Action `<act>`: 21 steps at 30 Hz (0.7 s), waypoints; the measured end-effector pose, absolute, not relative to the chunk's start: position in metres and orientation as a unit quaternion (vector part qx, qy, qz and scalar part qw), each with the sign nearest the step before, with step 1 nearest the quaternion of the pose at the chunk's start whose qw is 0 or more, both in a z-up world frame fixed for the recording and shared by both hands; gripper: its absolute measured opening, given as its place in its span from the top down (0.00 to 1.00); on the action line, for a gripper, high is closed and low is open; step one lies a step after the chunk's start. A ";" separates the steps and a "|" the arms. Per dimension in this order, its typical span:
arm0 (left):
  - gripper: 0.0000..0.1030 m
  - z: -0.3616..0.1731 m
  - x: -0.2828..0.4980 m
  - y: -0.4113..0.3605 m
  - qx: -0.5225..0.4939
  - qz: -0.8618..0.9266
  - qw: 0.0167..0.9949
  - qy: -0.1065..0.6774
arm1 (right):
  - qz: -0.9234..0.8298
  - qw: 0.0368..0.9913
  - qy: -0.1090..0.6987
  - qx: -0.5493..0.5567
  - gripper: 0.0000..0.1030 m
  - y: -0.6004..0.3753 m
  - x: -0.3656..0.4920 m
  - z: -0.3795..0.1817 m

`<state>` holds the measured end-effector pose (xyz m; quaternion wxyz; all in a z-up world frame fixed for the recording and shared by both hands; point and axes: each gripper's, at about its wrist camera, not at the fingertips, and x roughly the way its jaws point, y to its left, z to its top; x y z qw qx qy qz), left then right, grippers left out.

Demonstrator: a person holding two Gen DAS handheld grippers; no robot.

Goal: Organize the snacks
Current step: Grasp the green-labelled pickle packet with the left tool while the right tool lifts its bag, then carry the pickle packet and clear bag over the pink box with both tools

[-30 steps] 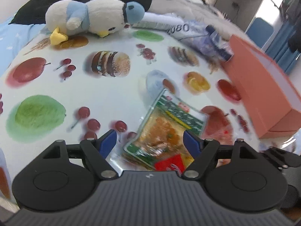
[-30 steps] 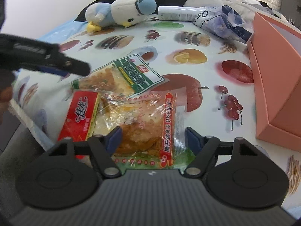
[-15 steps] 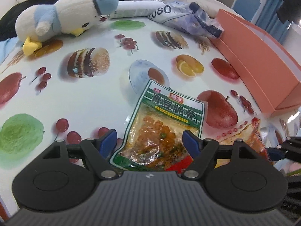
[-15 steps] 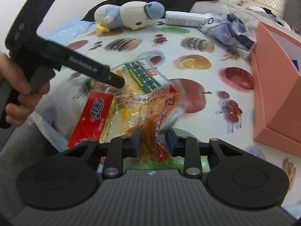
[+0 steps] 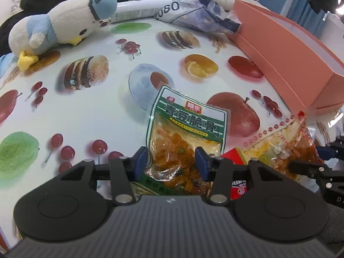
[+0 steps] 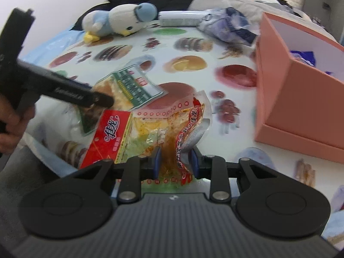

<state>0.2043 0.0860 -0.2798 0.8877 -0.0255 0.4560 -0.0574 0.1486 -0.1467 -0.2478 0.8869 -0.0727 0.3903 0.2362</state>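
Already the right gripper [image 6: 174, 161] is clamped on the red packet [image 6: 150, 133]; the left gripper [image 5: 171, 161], jaws just closing, pinches the green packet [image 5: 187, 133]. Their overlap at 5 o'clock could drag one from its grip. Beyond, fruit-print cloth [image 5: 96, 111], pink box [image 6: 301, 99] at 2 o'clock, plush bird [image 5: 62, 28] at 10.

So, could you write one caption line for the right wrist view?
Right gripper pinches a red snack packet beside a pink box on a fruit-print tablecloth.
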 end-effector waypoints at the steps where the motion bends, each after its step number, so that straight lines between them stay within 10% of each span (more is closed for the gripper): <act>1: 0.53 -0.279 0.204 0.084 -0.037 -0.055 0.887 0.458 | 0.232 0.888 0.391 -0.068 0.70 -0.151 0.150 -0.248; 21: 0.60 -0.219 0.158 0.052 -0.109 0.035 0.893 0.434 | 0.153 0.928 0.340 0.014 0.75 -0.204 0.133 -0.186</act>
